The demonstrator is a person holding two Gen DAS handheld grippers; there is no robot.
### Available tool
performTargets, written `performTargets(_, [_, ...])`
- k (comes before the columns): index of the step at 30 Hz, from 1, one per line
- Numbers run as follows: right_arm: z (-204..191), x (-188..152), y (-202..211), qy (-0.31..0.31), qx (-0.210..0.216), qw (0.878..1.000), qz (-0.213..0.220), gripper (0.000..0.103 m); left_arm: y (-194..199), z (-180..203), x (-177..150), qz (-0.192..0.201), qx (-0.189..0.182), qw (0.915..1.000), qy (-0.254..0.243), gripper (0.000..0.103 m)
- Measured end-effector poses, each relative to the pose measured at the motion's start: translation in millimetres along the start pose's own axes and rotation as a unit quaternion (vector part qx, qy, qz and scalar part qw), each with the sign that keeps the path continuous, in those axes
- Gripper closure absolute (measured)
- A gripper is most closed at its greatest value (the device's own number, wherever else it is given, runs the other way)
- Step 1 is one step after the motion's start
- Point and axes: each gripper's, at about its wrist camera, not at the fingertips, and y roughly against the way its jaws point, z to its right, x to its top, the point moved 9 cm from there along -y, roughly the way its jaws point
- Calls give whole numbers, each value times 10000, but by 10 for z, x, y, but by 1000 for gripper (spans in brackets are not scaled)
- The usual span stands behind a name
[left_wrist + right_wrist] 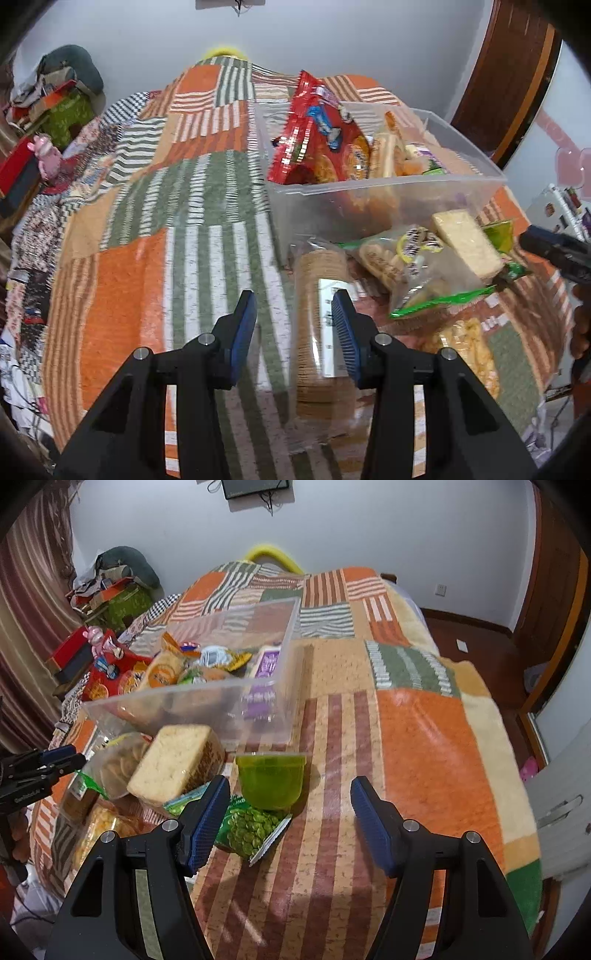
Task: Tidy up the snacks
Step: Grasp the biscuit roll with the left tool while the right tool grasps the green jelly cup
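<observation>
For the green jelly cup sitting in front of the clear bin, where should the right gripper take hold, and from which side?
Grip the green jelly cup across its side walls, below the wider sealed rim, coming down from above and the near side. It stands upright with bare blanket to its right; the right gripper is open and already straddles it.

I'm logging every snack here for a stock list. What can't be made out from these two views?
- Clear plastic bin, right wrist view: lower contents blurred behind its hazy wall.
- Purple packet, both views: print too small.
- Round biscuit sleeve, left wrist view: label partly behind the left tool.
- Yellow snack bag, both views: partly covered by other packs.
</observation>
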Motion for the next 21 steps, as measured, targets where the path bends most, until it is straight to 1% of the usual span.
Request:
performTargets(2, [-10,-15,-36,-7,12,10000,-53,38,-29,74,-52,-41,-60,9999,-87,60])
performTargets(4, [-16,-25,-72,-5,17,10000,-88,38,-92,130,-95,-99,-19,9997,-226,59])
performTargets(8, [-36,-50,-122,31,4,9999,-135,38,-270,153,-190,-303,46,9992,-239,59])
performTargets(14, [-63,-59,-205,16,16,9998,-218,39,-360,157,-184,-185,-9,9997,-142,59])
performTargets(16, [-67,-53,-220,21,27,9997,-234,43,-394,142,-168,-175,-75,9998,-66,60])
performTargets(18, [-84,-47,-239,7,81,9996,-265,51,-412,129,-156,-162,-152,9998,16,63])
performTargets(21, [-106,-70,-263,46,124,9994,-329,59,-414,126,-142,-111,-99,9999,-12,66])
